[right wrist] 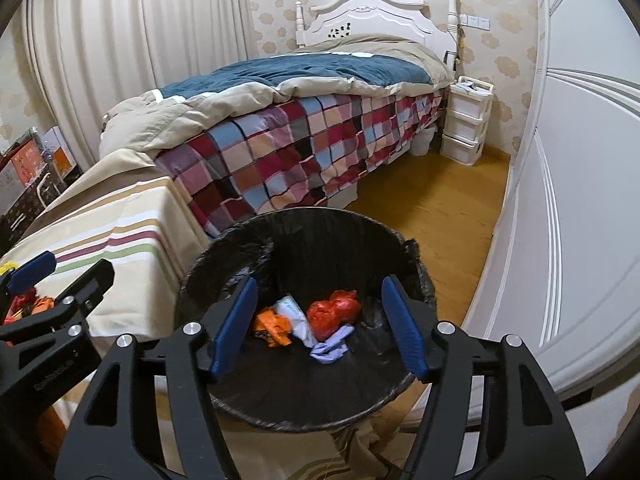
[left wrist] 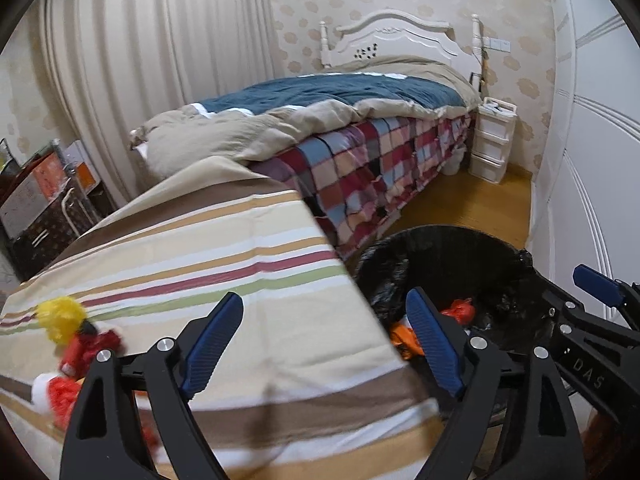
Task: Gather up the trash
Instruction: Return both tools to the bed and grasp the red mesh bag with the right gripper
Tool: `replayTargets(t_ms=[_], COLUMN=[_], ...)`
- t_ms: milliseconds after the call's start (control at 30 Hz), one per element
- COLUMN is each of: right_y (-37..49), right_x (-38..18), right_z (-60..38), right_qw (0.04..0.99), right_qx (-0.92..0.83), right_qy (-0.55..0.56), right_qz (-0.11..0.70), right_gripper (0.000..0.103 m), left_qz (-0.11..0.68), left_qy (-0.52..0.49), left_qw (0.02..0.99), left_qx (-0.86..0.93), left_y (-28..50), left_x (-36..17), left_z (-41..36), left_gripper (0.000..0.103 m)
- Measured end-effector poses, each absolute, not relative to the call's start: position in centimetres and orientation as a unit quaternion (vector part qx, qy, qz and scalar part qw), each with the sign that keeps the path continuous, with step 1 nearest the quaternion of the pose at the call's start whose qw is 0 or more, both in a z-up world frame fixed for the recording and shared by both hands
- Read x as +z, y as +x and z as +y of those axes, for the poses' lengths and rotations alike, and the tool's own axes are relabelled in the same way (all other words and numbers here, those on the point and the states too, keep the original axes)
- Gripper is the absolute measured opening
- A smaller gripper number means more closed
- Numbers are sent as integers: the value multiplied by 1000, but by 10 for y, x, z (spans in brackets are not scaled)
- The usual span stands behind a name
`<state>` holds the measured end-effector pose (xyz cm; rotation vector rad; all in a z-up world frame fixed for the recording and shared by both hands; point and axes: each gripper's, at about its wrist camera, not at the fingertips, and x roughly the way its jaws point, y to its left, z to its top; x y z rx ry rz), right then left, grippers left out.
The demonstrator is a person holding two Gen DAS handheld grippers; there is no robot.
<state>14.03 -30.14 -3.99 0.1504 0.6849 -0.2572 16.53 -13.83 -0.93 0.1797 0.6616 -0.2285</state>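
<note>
striped cloth-covered surface [left wrist: 224, 248], crumpled scraps [left wrist: 76, 336]

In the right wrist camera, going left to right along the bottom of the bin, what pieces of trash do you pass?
Inside the black-lined bin: orange wrapper → pale white-blue packet → red crumpled bag. The lavender scrap lies below the packet and the red bag, so it has no clear place in the order.

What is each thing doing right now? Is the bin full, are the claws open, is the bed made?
Trash bin: upright, lined with a black bag, mostly unfilled.
Red wrapper: lying in the bin.
Orange wrapper: lying in the bin.
Yellow and red trash: on the striped cloth, not collected.
Left claw: open, holding nothing.
Right claw: open, holding nothing, above the bin.
Bed: covered, quilt rumpled.
</note>
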Motion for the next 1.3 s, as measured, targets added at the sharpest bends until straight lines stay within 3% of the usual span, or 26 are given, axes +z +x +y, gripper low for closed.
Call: replayTargets(t_ms=[533, 967, 1300], right_y=[122, 124, 142], right_x=[-26, -23, -30], right_z=[-190, -61, -1], right_qw=[939, 931, 918], right_qx=[2, 127, 168], right_qy=[58, -7, -51], right_qz=[339, 342, 355], right_gripper=[68, 71, 77], left_qz=[318, 343, 352], left_qy=[46, 4, -26], left_qw=[947, 929, 923], left_qx=[-9, 139, 154], left_y=[105, 81, 78], left_x=[10, -8, -16], left_z=[-6, 136, 163], left_gripper=[85, 85, 85])
